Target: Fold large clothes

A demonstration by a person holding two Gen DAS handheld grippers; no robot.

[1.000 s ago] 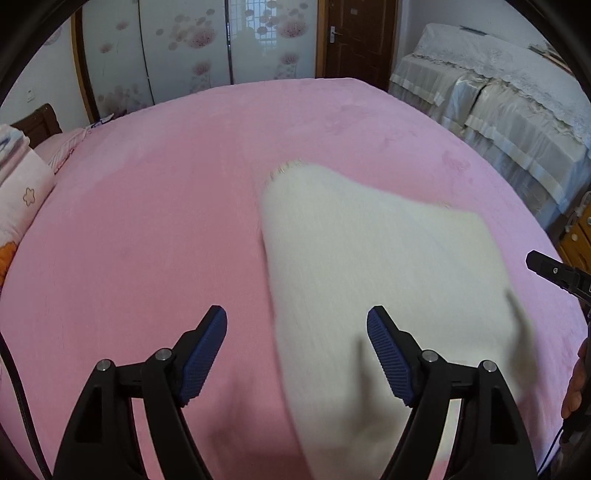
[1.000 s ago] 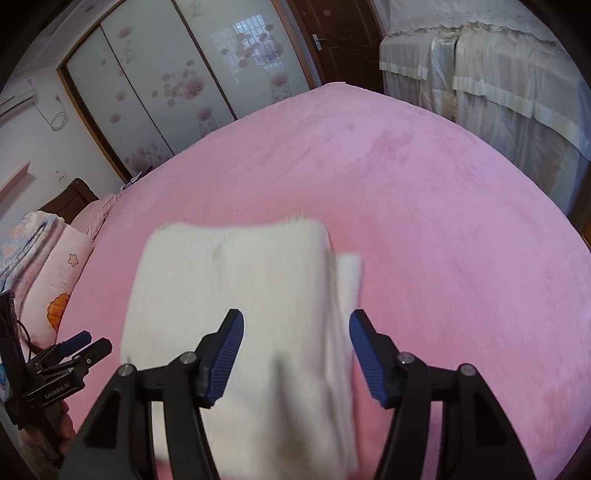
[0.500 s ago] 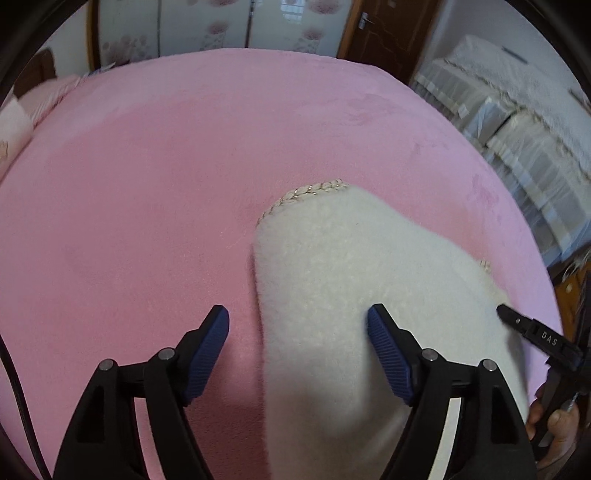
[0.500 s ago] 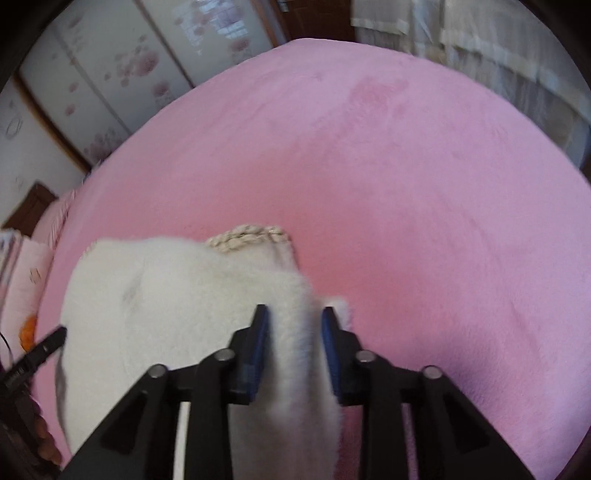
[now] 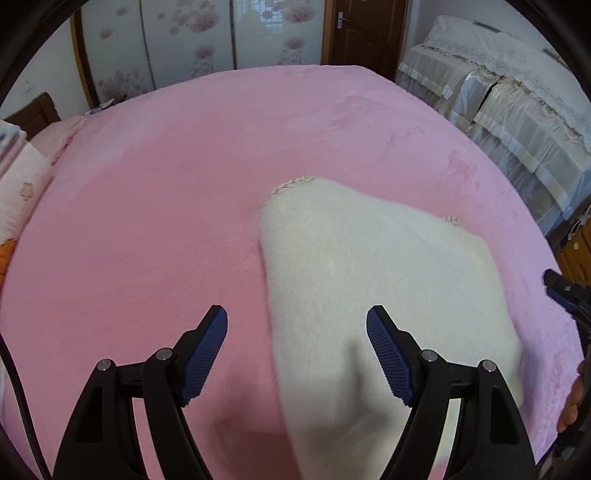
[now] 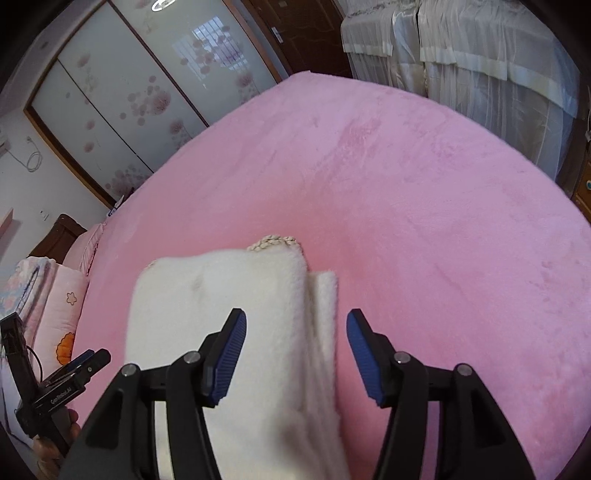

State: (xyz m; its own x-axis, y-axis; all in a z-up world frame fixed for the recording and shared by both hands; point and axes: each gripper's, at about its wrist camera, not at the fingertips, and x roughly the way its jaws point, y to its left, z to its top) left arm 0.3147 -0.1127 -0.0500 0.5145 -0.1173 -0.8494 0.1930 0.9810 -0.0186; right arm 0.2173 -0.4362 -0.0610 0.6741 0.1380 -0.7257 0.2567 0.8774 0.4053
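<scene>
A folded cream fleece garment with a braided trim lies on the pink bed cover. My left gripper hovers open over the garment's left edge, touching nothing. In the right wrist view the garment shows its stacked layers along the right side. Above that layered edge sits my right gripper, its jaws opening, with the cloth below and between them and the pads clear of it. Each gripper shows at the other view's edge: the right gripper and the left gripper.
Patterned pink bedding is piled at the bed's left end. Sliding wardrobe doors and a brown door stand behind. Furniture under pale covers lines the right side. A person's hand shows at the right edge.
Half a second ago the right gripper was pinched on the garment's right edge; now it has let go and drawn back. The left gripper dipped closer, then pulled back, staying open.
</scene>
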